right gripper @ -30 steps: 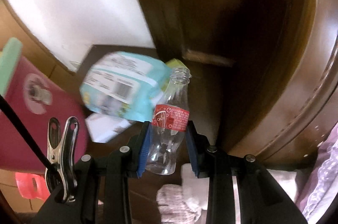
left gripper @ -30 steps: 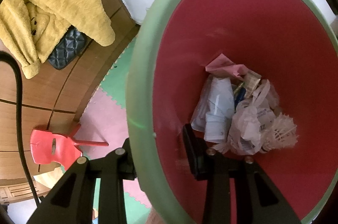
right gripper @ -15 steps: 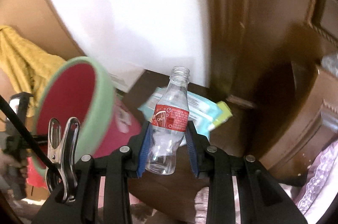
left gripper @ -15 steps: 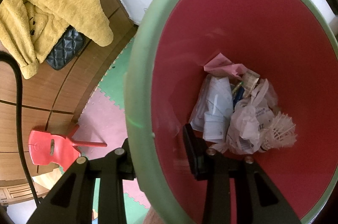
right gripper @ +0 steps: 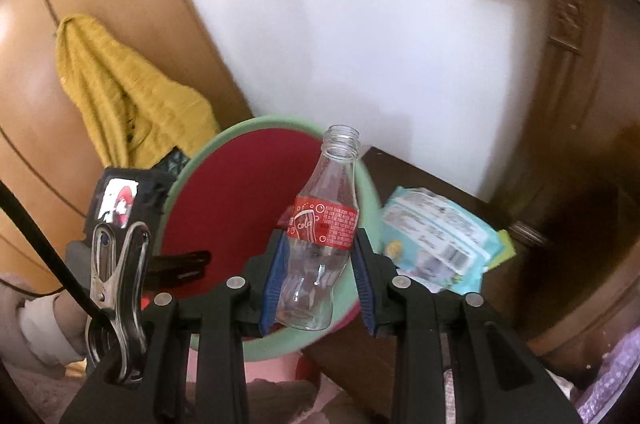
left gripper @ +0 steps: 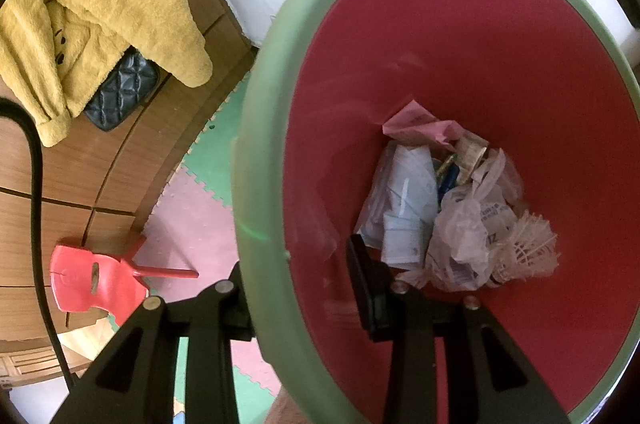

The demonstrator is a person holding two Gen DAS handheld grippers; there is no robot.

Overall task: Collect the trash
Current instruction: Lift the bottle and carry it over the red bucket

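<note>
Clear plastic cola bottle (right gripper: 320, 248) stands upright, capless mouth up, clamped at its waist by the right gripper (right gripper: 318, 284) in front of the trash bin (right gripper: 224, 152). The left gripper (left gripper: 298, 288) pinches the trash bin's green rim, one finger inside, one outside.

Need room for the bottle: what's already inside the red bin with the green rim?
Inside the red bin with the green rim: crumpled white paper, a pink wrapper, a thin plastic bag and frilly netting. The pile hides the bin floor beneath it.

Left wrist view close above the bin (left gripper: 256, 184), right's farther, both sharing it.
</note>
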